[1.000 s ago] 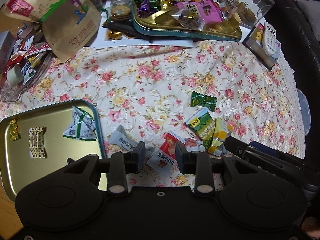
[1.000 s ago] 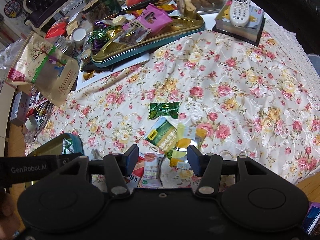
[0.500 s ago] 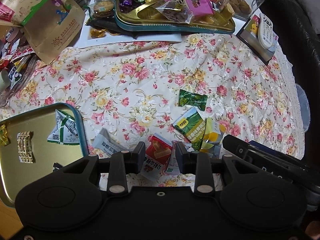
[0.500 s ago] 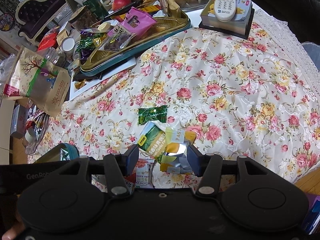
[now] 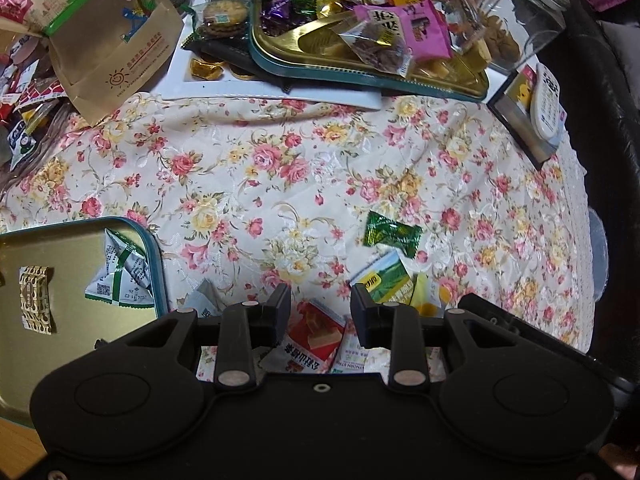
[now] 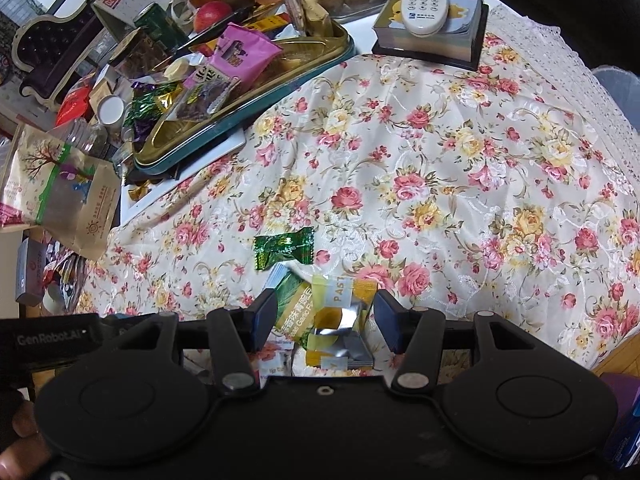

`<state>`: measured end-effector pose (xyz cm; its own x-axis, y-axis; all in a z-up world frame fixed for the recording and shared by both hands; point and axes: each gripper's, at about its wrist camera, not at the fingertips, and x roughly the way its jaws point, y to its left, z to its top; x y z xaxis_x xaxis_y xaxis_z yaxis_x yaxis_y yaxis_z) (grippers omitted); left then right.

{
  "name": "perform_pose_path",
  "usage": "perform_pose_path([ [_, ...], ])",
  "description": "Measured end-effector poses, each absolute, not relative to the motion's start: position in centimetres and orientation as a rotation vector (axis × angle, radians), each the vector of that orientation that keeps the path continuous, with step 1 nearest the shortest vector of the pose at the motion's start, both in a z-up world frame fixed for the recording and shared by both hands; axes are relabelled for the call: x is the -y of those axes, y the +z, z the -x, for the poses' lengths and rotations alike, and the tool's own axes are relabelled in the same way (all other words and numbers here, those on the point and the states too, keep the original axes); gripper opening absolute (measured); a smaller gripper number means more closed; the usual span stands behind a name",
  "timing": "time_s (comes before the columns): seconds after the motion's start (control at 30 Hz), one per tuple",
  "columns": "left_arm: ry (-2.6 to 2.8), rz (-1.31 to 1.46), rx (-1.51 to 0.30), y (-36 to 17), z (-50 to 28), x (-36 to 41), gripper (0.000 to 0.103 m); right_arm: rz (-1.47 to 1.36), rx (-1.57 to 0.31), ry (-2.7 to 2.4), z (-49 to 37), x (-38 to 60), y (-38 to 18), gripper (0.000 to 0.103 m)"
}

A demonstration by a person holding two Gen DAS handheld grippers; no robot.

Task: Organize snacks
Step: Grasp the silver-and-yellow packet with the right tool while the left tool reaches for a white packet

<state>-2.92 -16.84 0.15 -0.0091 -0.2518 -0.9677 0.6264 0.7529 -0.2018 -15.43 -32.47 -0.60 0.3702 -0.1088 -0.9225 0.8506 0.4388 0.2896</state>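
Loose snacks lie on the floral tablecloth (image 5: 280, 168) near its front edge. My left gripper (image 5: 320, 316) hangs open over a red packet (image 5: 316, 334); the pads do not touch it. A grey-white packet (image 5: 204, 300) lies just left of it. My right gripper (image 6: 326, 320) stands open above a yellow and silver packet (image 6: 340, 316), which overlaps a green packet (image 6: 294, 302). A dark green candy (image 6: 284, 246) lies just beyond both. At the left sits a gold tin tray (image 5: 72, 344) holding a green-and-white triangular packet (image 5: 120, 276) and a small patterned sweet (image 5: 36, 300).
A second gold tray (image 5: 312, 44) piled with sweets and a pink packet (image 5: 404, 28) stands at the back. A brown paper bag (image 5: 108, 28) is back left, a remote on a box (image 6: 428, 0) and a glass jar (image 5: 516, 12) back right. Bare cloth spans the middle.
Both grippers have moved forward and lower over the snack pile. The red packet now sits between the left fingers, the yellow and silver packet between the right. Jaw openings are unchanged.
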Motion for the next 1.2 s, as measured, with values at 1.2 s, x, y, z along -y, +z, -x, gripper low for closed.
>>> perform_pose_path([
  [1.2, -0.572, -0.446, -1.522, -4.8, 2.4, 12.6, 0.041, -1.018, -1.147, -0.705, 14.6, 33.0, -6.0, 0.057],
])
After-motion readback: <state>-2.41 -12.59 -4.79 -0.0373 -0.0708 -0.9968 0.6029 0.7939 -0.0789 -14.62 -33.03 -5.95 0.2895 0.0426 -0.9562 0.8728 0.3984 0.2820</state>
